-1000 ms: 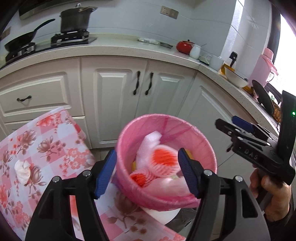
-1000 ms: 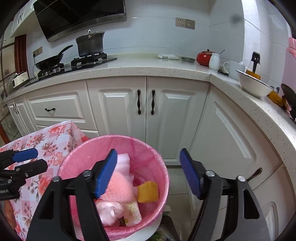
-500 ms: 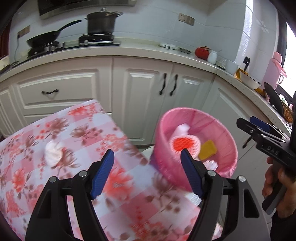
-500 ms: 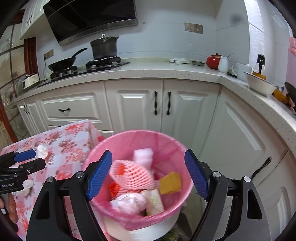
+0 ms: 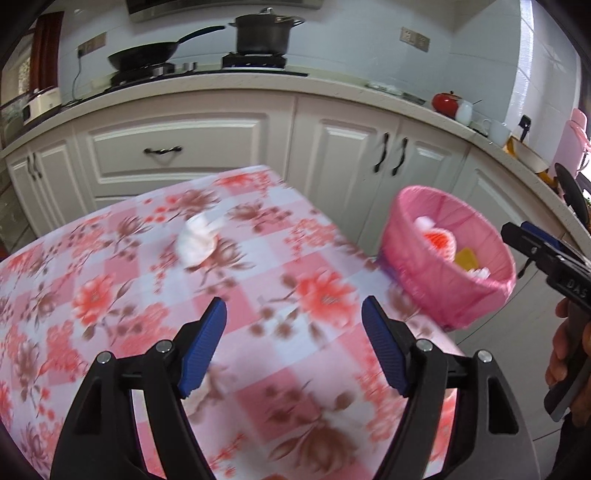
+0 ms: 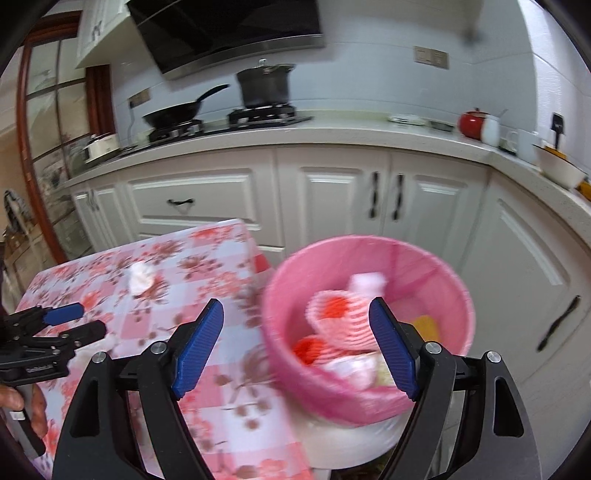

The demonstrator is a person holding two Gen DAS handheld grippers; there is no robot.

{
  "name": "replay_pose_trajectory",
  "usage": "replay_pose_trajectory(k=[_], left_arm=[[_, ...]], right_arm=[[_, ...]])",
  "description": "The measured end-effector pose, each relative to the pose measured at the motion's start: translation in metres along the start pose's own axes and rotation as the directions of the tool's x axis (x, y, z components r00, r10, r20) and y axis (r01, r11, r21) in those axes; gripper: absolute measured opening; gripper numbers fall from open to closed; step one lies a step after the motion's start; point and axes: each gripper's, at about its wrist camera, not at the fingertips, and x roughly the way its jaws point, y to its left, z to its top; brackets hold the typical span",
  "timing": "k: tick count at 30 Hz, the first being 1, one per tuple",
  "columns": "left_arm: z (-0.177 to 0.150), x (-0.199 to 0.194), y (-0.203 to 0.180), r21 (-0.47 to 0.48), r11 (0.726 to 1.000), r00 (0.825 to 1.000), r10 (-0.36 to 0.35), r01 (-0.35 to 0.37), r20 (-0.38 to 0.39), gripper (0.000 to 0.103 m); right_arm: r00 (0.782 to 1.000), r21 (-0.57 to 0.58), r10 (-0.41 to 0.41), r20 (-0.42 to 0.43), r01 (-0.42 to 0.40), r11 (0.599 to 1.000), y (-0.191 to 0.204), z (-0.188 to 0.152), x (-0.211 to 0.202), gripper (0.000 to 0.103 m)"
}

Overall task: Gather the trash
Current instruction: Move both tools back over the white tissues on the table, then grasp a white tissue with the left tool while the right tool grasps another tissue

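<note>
Both your left hand-held gripper point(image 5: 293, 341) and right hand-held gripper point(image 6: 295, 345) gape wide, empty; next, reach the crumpled tissue point(image 5: 197, 242) far-left on the worktop point(image 5: 110, 295), then the pink-lined bin point(image 6: 369, 314).

both wrist views face the cabinets point(image 5: 207, 147), sharing table point(image 6: 221, 258) and bin point(image 5: 406, 236).

White panelled cabinets point(image 6: 325, 199) with dark handles point(image 5: 386, 153) are set along two walls, topped by a pale speckled surface point(image 6: 354, 134) that turns a corner at the right. The walls point(image 5: 487, 55) are covered in light tiles, and a socket plate point(image 6: 430, 57) is fixed above the counter. A black range hood point(image 6: 229, 33) is mounted over a gas hob point(image 5: 255, 61) (a frying pan point(image 5: 147, 55) and a lidded pot point(image 5: 264, 33) are placed on it). A red-framed glass partition point(image 6: 44, 147) is seen at the left. Daylight is admitted from the far right
</note>
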Motion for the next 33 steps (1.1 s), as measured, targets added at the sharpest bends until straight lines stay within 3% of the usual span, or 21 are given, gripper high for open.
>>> replay_pose_trajectory(k=[10,23,28,30,33], left_arm=[[-0.033,-0.001,0.051,-0.052,0.997,0.997,0.060,-0.062,-0.050,0.073],[-0.055,0.020,0.086,-0.085,0.992,0.988,0.082,-0.093,-0.128,0.071],[-0.060,0.034,0.090,-0.064,0.994,0.984,0.078,-0.090,-0.162,0.059],[-0.059,0.037,0.091,-0.054,0.995,0.983,0.075,-0.085,-0.167,0.046],[-0.053,0.040,0.095,-0.056,0.996,0.984,0.063,-0.073,-0.166,0.034]], right_arm=[[0.994,-0.048,0.091,-0.067,-0.095,0.994,0.056,-0.014,0.020,0.076],[0.978,-0.089,0.148,-0.143,-0.162,0.983,0.113,-0.025,0.057,0.076],[0.975,-0.091,0.157,-0.157,-0.172,0.981,0.125,-0.021,0.072,0.076],[0.973,-0.093,0.161,-0.166,-0.178,0.980,0.132,-0.019,0.079,0.076],[0.970,-0.098,0.168,-0.176,-0.187,0.977,0.140,-0.017,0.089,0.076]])
